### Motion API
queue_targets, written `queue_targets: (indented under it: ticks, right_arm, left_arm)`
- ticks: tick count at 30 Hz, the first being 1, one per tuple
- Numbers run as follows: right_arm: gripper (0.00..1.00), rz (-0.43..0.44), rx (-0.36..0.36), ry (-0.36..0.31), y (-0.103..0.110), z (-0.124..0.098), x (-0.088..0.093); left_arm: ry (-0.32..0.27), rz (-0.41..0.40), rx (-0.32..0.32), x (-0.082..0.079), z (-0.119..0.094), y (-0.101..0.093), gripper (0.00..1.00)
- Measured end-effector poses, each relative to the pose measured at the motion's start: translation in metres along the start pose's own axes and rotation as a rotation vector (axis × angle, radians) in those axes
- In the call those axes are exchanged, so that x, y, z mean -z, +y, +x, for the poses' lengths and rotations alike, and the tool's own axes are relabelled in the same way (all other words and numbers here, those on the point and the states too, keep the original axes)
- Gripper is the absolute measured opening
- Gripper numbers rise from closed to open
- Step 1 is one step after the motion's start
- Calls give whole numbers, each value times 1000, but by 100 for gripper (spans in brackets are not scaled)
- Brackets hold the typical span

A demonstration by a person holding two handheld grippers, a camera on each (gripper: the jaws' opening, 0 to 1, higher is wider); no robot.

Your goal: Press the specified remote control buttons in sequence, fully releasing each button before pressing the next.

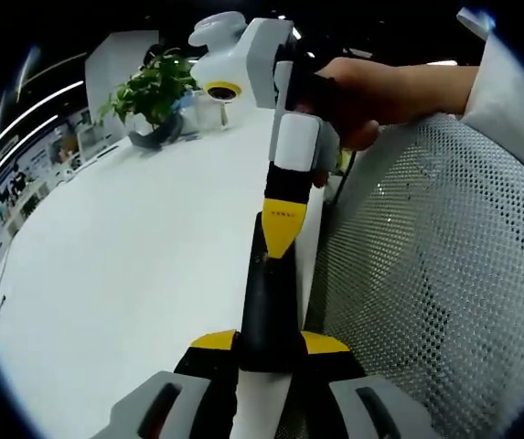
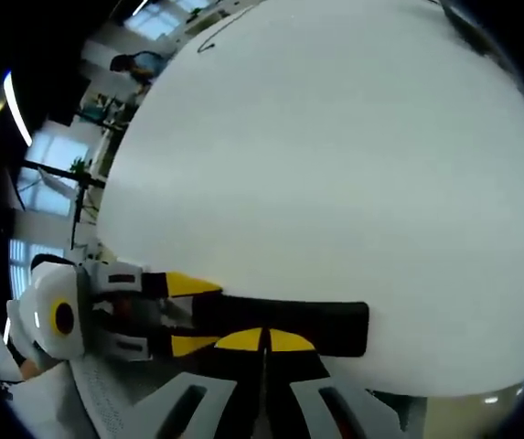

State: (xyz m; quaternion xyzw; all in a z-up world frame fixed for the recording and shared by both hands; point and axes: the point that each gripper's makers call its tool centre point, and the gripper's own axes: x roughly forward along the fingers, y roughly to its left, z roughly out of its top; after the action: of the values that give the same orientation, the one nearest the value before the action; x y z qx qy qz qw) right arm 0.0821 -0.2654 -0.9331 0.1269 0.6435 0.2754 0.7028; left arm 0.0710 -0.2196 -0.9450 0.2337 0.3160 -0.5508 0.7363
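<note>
The white table (image 1: 124, 274) spreads wide under both grippers, a mesh chair back (image 1: 435, 274) beside its edge, and at the far end a potted plant (image 1: 156, 91) stands in its dark pot. The black remote control (image 1: 269, 306) lies at the table's edge, clamped at its near end between the left gripper (image 1: 269, 346) jaws. The right gripper (image 2: 263, 340), held by a hand (image 1: 380, 91), has its yellow tips closed together and touching the remote's top face
</note>
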Motion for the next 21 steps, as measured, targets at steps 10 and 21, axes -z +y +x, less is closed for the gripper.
queue_targets:
  ticks: [10, 21]
  right_arm:
    - [0, 34, -36, 42, 5, 3, 9]
    - [0, 16, -11, 70, 1, 5, 12]
  left_arm:
    - [0, 1, 0, 0, 0, 0, 25]
    - [0, 0, 0, 0, 0, 0, 25]
